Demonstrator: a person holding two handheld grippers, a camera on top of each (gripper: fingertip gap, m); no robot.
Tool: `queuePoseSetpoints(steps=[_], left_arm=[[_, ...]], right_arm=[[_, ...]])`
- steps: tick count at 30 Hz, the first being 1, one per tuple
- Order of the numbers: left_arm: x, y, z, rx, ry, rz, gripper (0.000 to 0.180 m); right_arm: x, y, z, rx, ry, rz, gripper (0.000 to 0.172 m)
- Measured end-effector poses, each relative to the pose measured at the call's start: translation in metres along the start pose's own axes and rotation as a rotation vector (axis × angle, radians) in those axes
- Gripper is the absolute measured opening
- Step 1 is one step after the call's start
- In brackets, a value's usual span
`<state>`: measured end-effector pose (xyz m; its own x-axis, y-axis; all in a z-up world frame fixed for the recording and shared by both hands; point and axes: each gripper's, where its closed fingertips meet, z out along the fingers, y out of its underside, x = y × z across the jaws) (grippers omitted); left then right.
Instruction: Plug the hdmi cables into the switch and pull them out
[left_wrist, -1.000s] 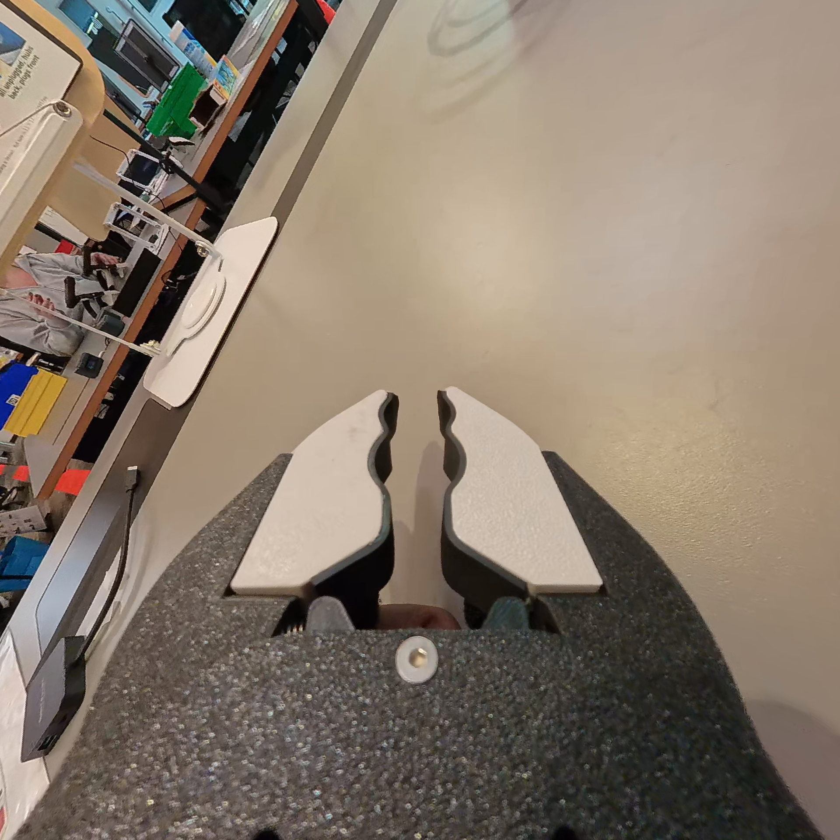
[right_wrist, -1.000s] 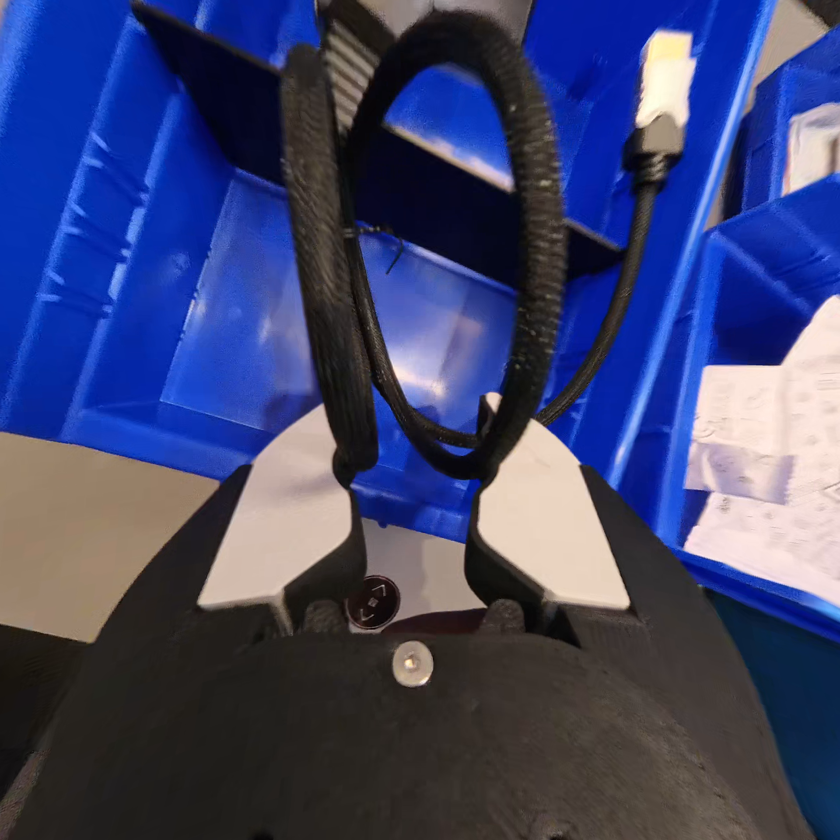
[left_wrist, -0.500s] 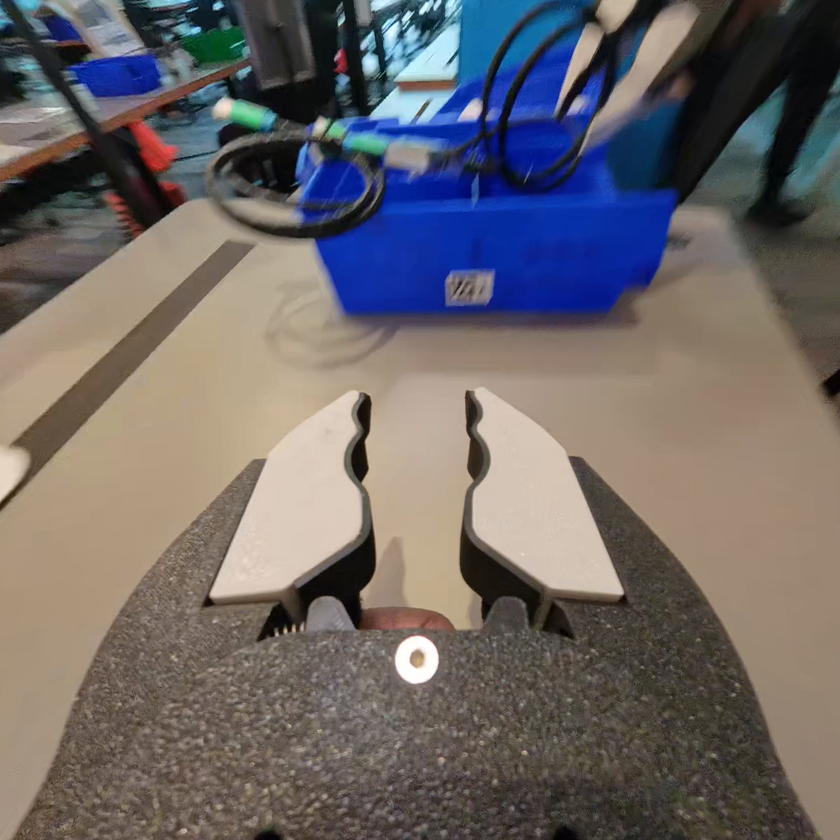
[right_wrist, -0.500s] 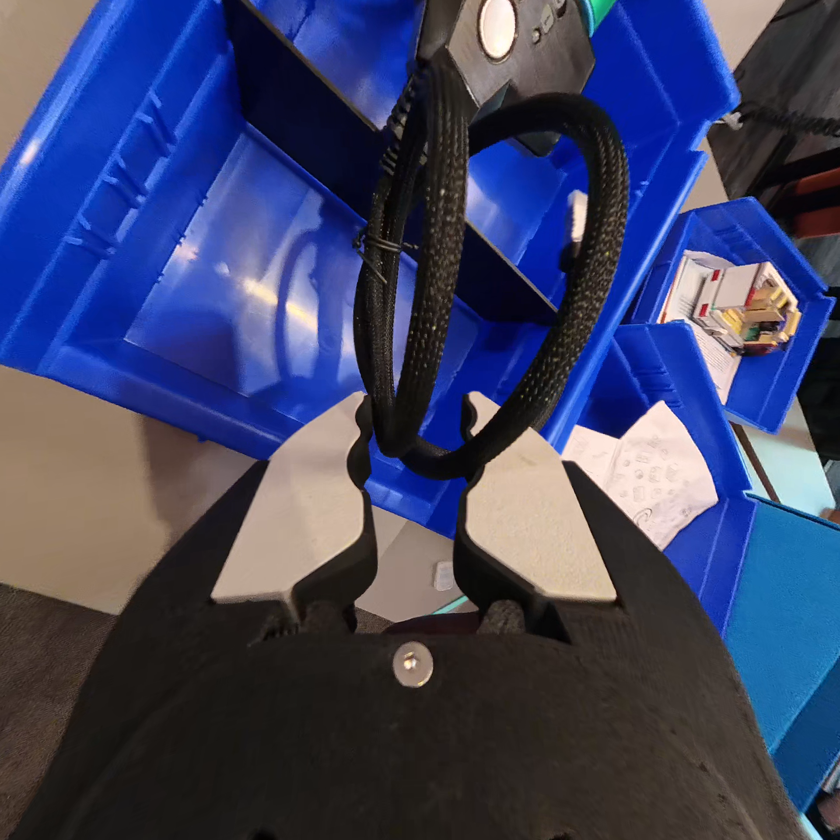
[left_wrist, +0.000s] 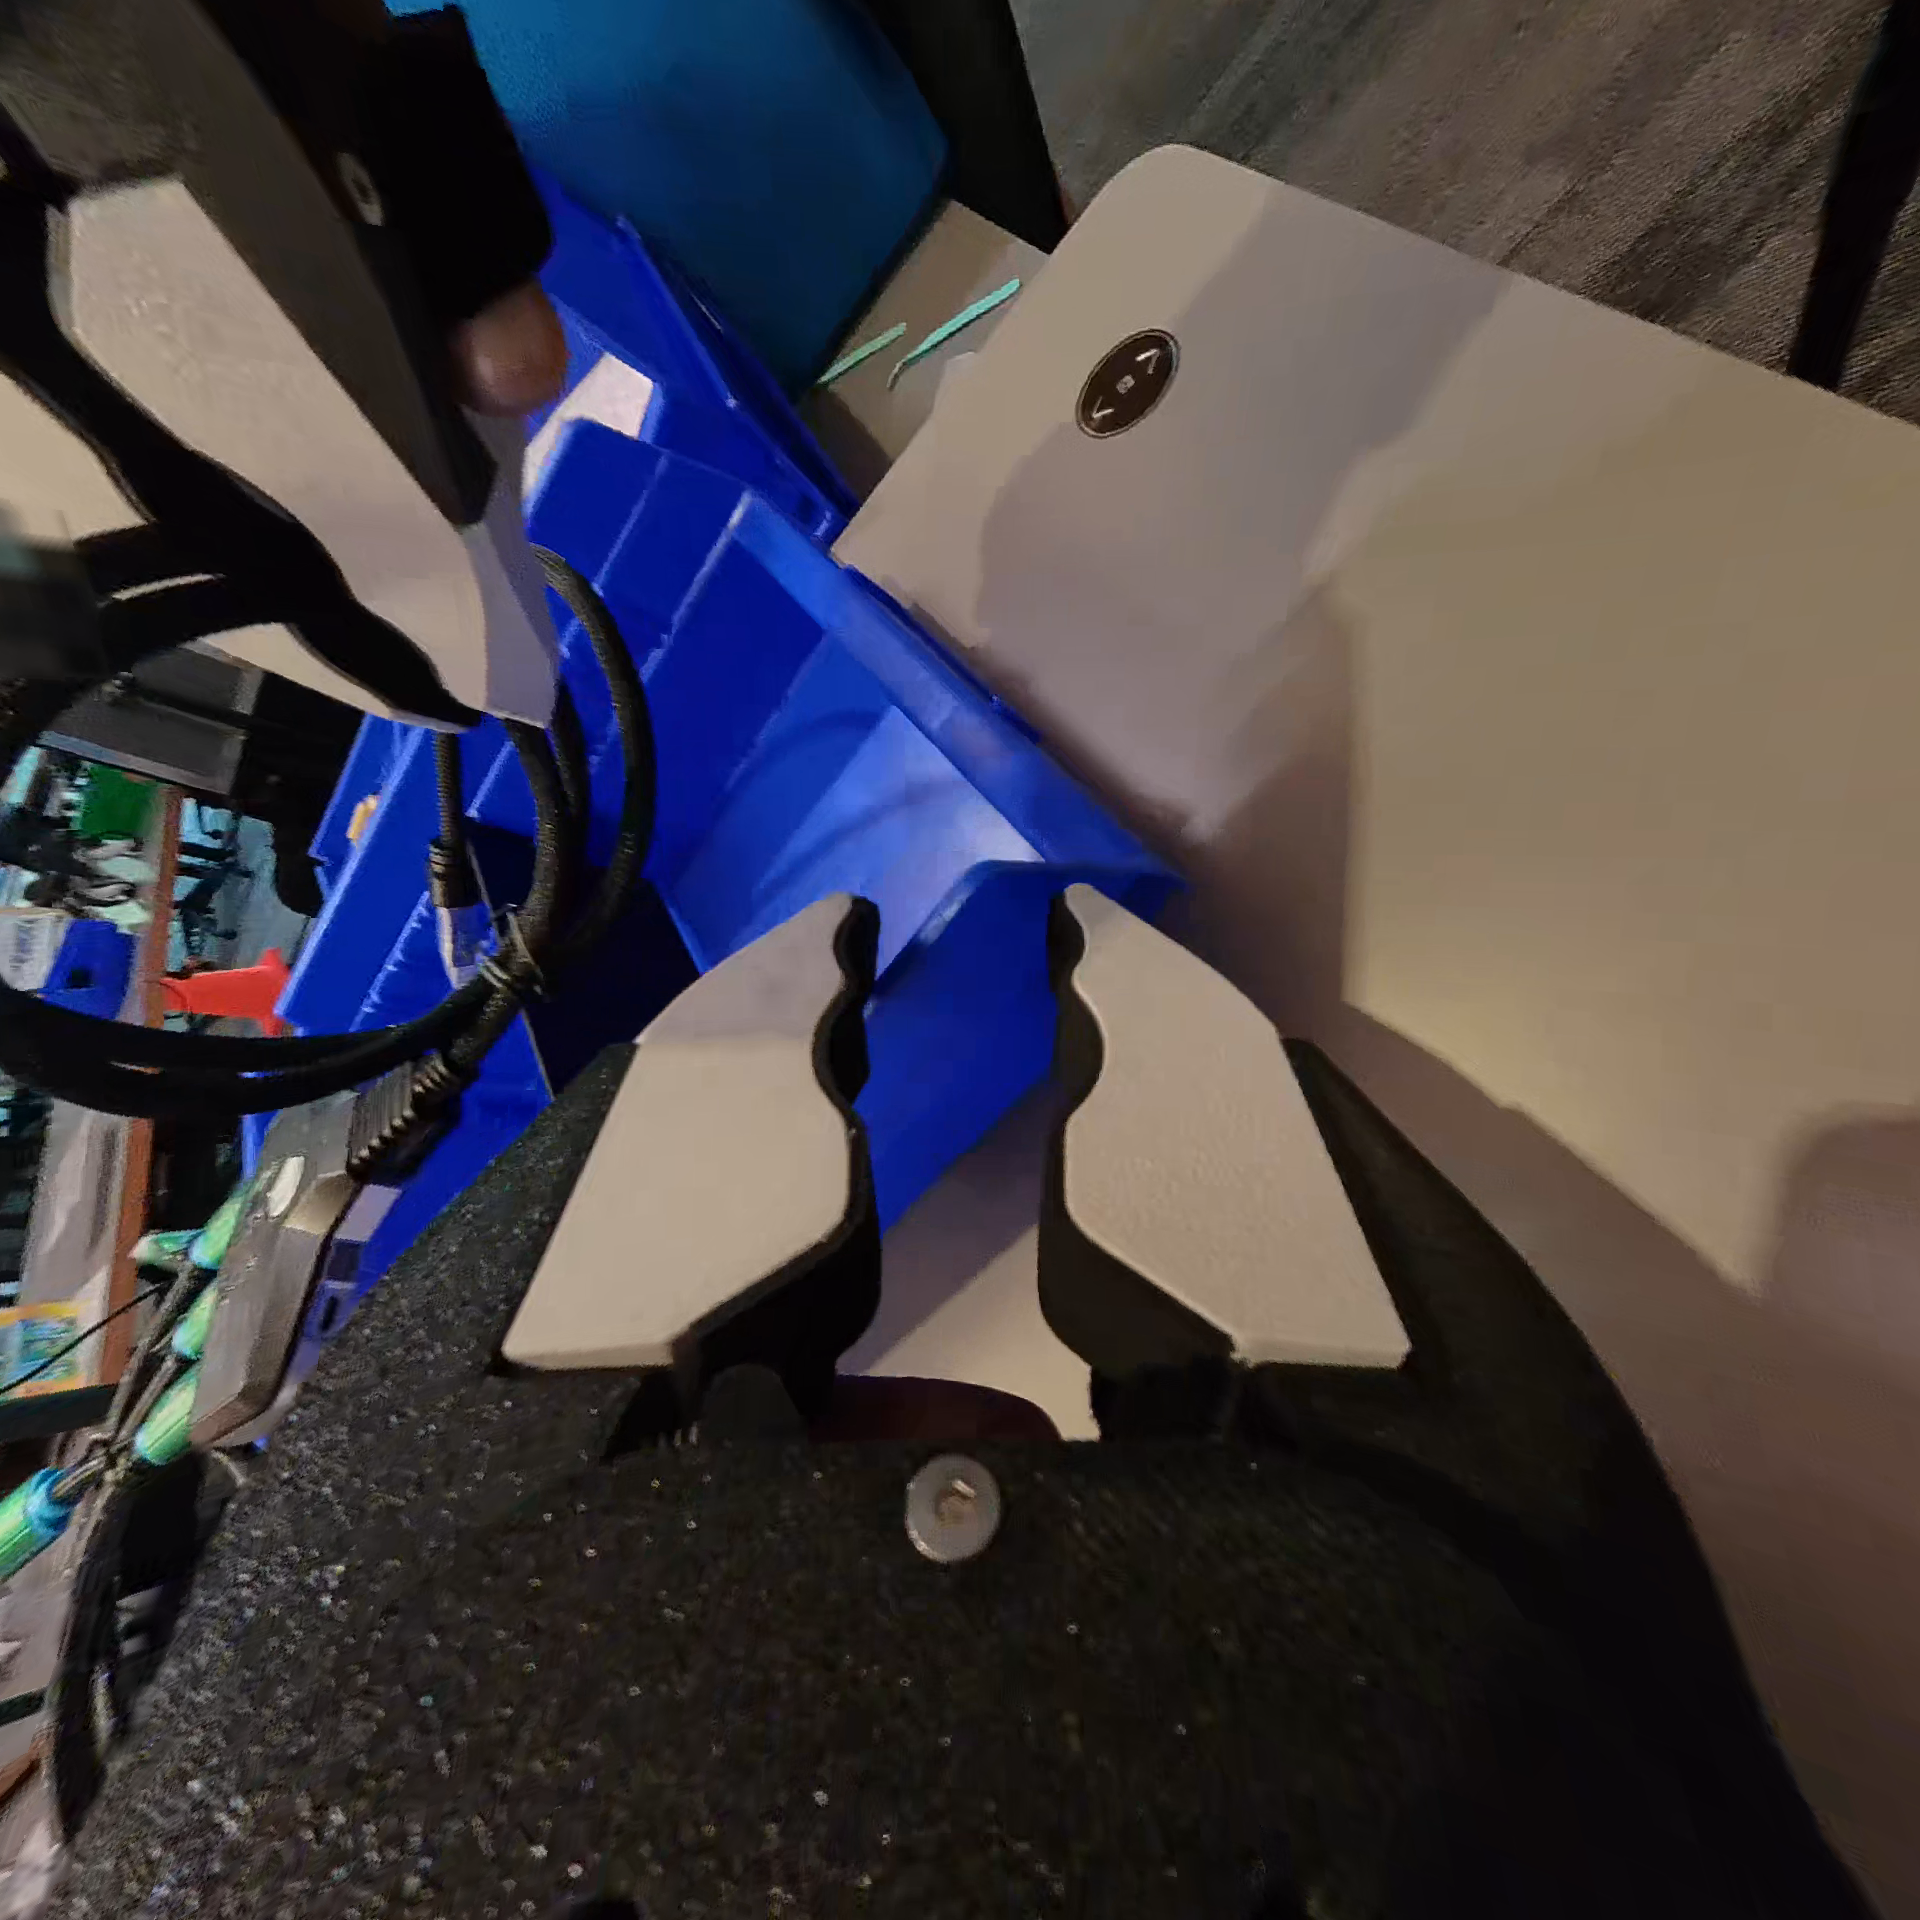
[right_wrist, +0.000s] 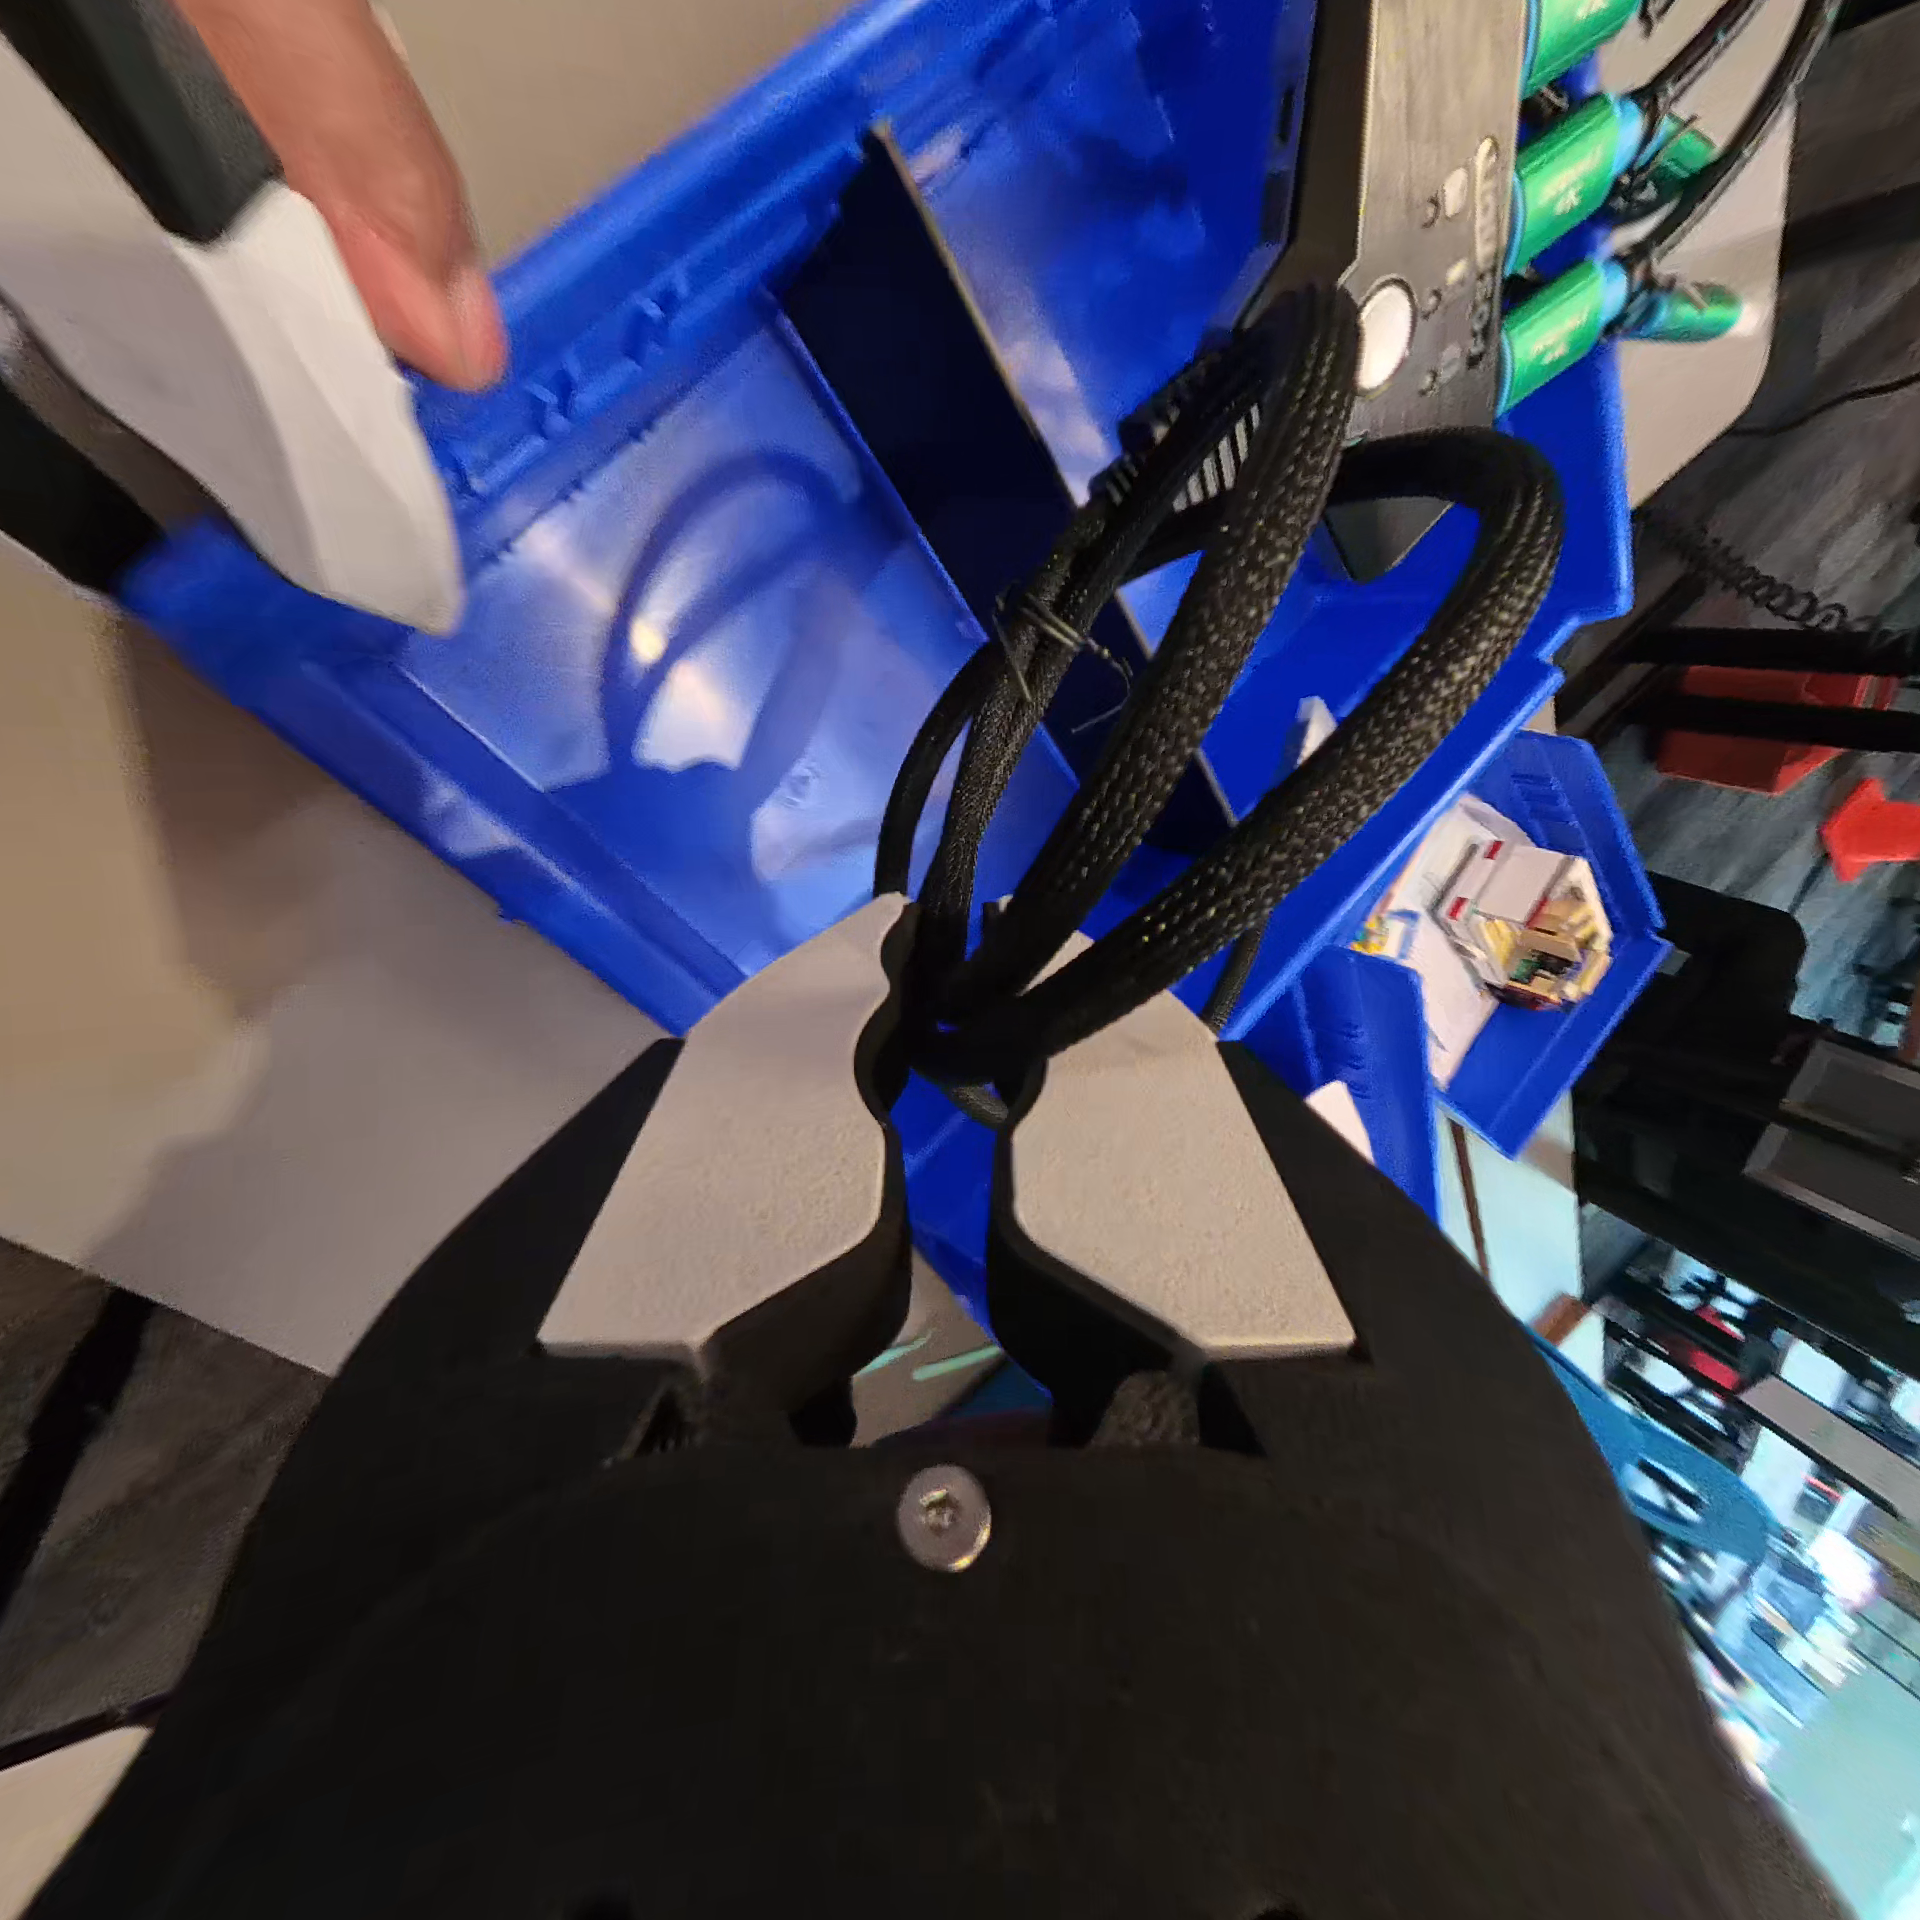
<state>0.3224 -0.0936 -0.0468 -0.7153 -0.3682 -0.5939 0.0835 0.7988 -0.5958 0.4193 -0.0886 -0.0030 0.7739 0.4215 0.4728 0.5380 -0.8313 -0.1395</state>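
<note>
Two handheld grippers work over a large blue plastic bin (right_wrist: 727, 582) that sits on a pale grey desk (left_wrist: 1558, 727).

The right gripper (right_wrist: 951, 997) has its pale fingers (right_wrist: 790, 1101) drawn narrow and clamped on a coiled black braided cable (right_wrist: 1226, 831). Several loops of the cable are pinched together between the fingertips, and the rest of the coil hangs out beyond them above the bin. A thin wire tie (right_wrist: 1039, 634) binds the loops on the far side. The cable runs up to a dark, flat box-shaped device (right_wrist: 1392, 260) at the top of the view, with green cylindrical plugs (right_wrist: 1558, 197) along its right edge.

The bin is divided by a dark partition (right_wrist: 935, 312), and the near compartment has a glossy floor. Farther right stands a smaller blue bin (right_wrist: 1538, 935) holding papers and small boxes.

The left gripper (left_wrist: 956, 914) hovers at the near corner of the large bin, its fingers (left_wrist: 727, 1143) parted by a moderate gap. The bin's corner wall shows between the fingertips, but whether they touch it cannot be told. In the right wrist view this gripper appears at the upper left, beside the bin's left wall, with a person's hand (right_wrist: 395, 208) behind it.

A round black control button (left_wrist: 1127, 381) is set in the desk's far edge.
</note>
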Motion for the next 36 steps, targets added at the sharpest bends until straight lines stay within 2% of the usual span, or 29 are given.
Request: queuePoseSetpoints(steps=[7, 14, 21, 25, 29, 32, 36], left_arm=[[0.021, 0.011, -0.026, -0.014, 0.078, 0.031, 0.023], [0.025, 0.009, -0.034, 0.009, 0.037, 0.042, 0.026], [0.04, 0.006, -0.049, 0.004, 0.162, 0.081, 0.027], [0.042, 0.003, -0.049, 0.001, 0.154, 0.092, 0.028], [0.04, 0.002, -0.05, 0.057, 0.051, 0.064, 0.033], [0.041, 0.003, -0.063, 0.125, -0.052, -0.011, 0.035], [0.051, 0.012, -0.099, 0.23, -0.126, -0.164, 0.034]], right_arm=[[0.026, 0.003, 0.009, -0.106, 0.05, -0.047, 0.008], [0.037, 0.004, 0.014, -0.133, 0.061, -0.031, 0.008], [0.066, 0.018, 0.001, -0.165, 0.152, -0.041, 0.009], [0.052, 0.025, 0.013, -0.175, 0.064, -0.078, 0.008], [0.041, 0.028, 0.02, -0.201, 0.027, -0.118, 0.03], [0.029, 0.028, 0.015, -0.174, -0.071, -0.065, 0.056], [0.019, 0.037, -0.001, -0.144, -0.171, -0.029, 0.065]])
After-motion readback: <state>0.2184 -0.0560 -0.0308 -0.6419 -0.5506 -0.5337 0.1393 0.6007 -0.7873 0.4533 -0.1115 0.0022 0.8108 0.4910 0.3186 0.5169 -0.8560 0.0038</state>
